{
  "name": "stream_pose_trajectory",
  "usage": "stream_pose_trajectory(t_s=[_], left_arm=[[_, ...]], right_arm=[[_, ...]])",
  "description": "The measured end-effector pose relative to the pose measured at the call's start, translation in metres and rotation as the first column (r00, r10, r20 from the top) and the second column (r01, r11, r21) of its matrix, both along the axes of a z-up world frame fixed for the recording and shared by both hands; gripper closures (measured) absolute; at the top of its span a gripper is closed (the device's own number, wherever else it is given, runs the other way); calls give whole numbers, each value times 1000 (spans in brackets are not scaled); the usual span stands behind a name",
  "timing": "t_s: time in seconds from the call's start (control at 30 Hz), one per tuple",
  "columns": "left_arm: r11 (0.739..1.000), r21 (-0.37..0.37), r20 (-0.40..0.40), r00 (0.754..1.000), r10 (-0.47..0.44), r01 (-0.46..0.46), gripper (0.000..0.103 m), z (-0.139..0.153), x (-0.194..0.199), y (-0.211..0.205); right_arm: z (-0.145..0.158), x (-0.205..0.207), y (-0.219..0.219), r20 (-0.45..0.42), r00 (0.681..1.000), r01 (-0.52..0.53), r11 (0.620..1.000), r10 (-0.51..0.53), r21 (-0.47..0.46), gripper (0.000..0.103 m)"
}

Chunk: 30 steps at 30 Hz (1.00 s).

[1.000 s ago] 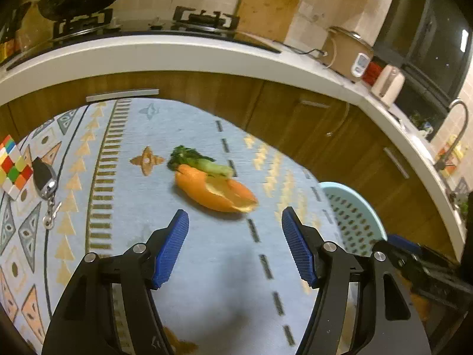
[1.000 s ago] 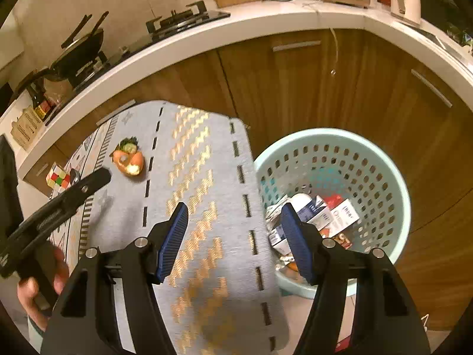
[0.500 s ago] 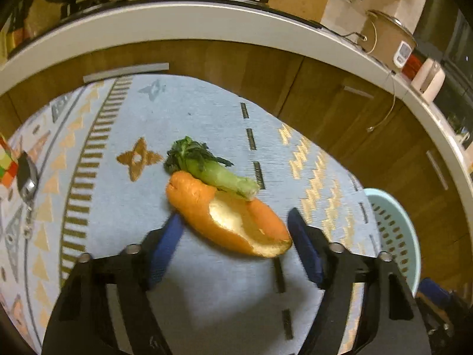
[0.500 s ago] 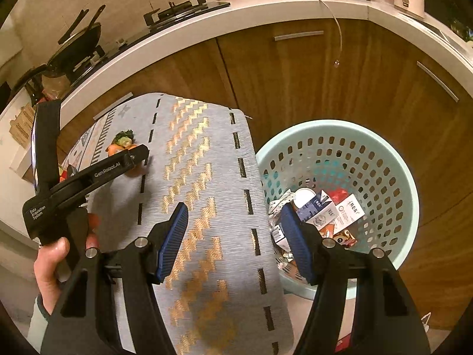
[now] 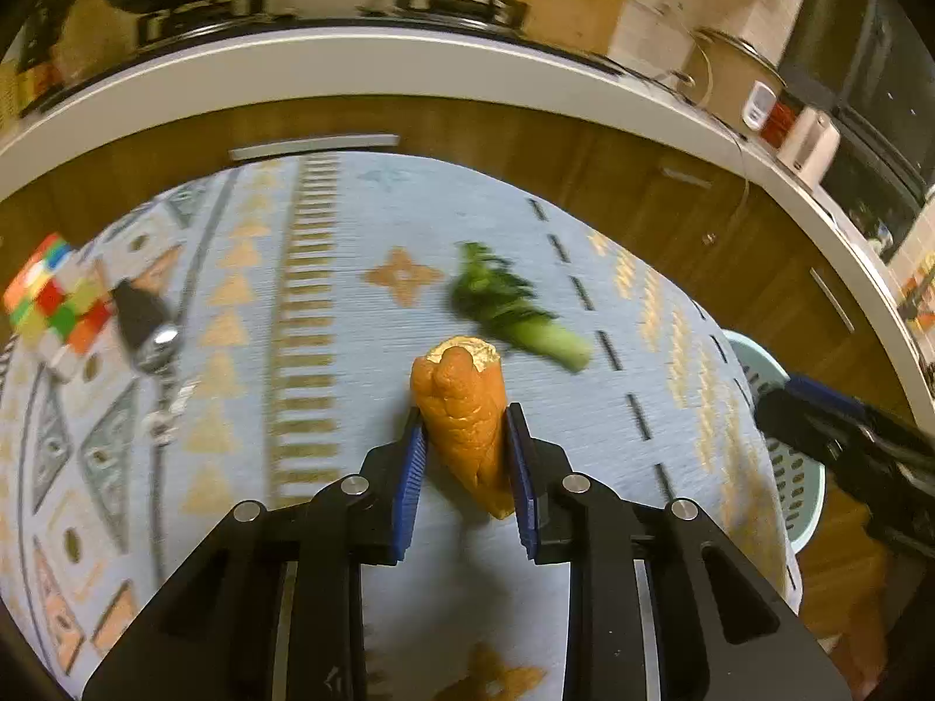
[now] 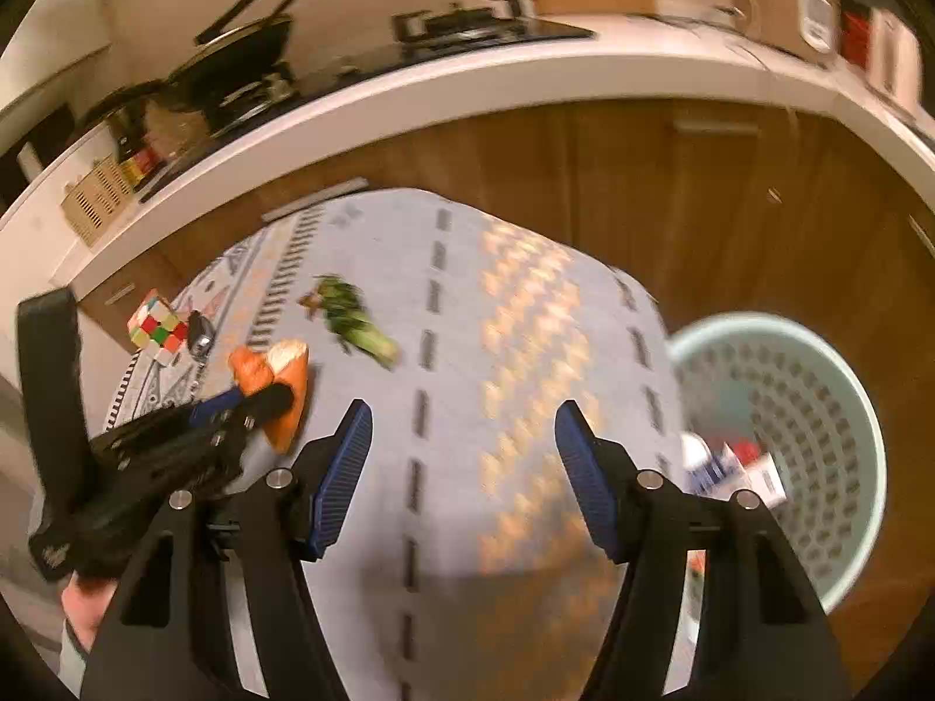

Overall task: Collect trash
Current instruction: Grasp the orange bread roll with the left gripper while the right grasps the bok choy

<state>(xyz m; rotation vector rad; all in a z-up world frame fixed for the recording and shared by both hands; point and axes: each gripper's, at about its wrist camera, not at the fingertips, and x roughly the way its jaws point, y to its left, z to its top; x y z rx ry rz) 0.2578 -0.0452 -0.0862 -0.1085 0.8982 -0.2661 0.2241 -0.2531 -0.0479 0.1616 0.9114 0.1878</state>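
my left gripper (image 5: 461, 455) has just closed and now clamps the orange peel (image 5: 461, 409) between its blue pads, off the rug (image 5: 327, 455). my right gripper (image 6: 461, 444) hangs spread wide, nothing in it. beyond the peel, up and right, a green stalk (image 5: 514, 309) lies on the rug. cube (image 5: 55, 298) and key (image 5: 146, 327) far left. basket (image 6: 818, 409) off right.

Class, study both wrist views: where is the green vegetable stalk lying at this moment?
The green vegetable stalk lies on the patterned mat, just beyond and to the right of the orange peel. In the right wrist view it sits mid-mat, left of the basket.
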Motion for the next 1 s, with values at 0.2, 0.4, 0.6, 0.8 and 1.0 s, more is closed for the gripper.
stream_pose_trajectory(t_s=[0.2, 0.4, 0.6, 0.8, 1.0], left_arm=[[993, 3, 24, 992, 121, -121, 78, -8, -5, 39], [988, 14, 105, 982, 154, -156, 77, -12, -13, 47], [984, 61, 127, 979, 156, -165, 77, -11, -17, 42], [985, 41, 121, 979, 164, -170, 77, -13, -16, 46], [985, 40, 125, 979, 164, -170, 77, -12, -15, 47]], right_arm=[[-14, 36, 47, 46, 987, -153, 986, 156, -62, 50], [-37, 69, 64, 1, 979, -203, 971, 205, -126, 50], [-50, 86, 76, -21, 972, -233, 952, 234, -200, 50], [-52, 84, 90, 1, 965, -252, 932, 261, -261, 74], [-46, 73, 94, 57, 957, -258, 924, 284, -281, 90]])
